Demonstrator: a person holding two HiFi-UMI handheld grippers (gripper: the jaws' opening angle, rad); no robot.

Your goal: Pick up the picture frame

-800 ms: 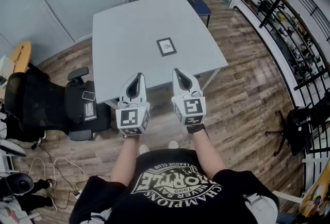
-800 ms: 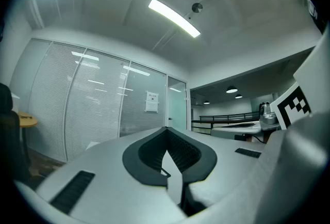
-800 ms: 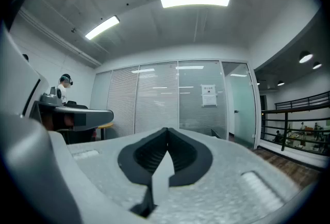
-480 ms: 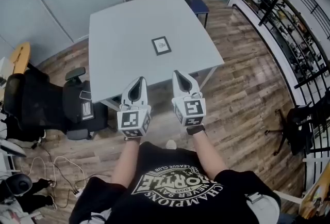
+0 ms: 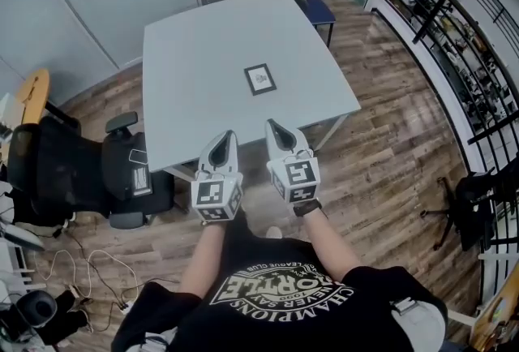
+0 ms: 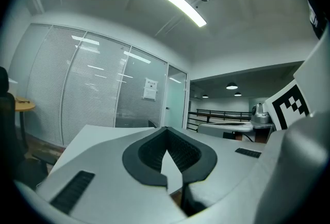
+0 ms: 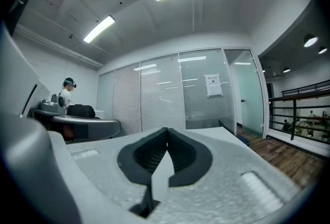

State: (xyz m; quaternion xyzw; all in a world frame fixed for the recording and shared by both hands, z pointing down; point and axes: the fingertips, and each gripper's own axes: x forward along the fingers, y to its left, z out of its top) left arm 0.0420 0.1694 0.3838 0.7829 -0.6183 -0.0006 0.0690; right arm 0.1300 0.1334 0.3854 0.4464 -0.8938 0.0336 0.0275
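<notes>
Picture frame lies flat on the grey table, a bit right of the centre, w/ a dark border and a pale inside; nothing touches it, and no other thing shows on the tabletop.

Left gripper and right gripper are held side by side in front of the person, both pointing to the table; in the head view their tips show just over the near table edge, well apart from the frame, which is beyond them and approx. btw. their two lines.

Left gripper: in the left gripper view the two dark pads meet at the tip, i.e. the jaws are closed together; nothing is btw. them, only the table surface shows through the small gap lower down.

Right gripper: same in the right gripper view; pads come together at the tip, jaws fully closed, nothing gripped.

Around: a black office chair stands at the left of the table, on the wood floor; a blue chair is at the far side; a black railing runs along the right.
The right gripper view also shows a glass wall w/ a paper sheet on it, and a person far at the left, behind a desk.
</notes>
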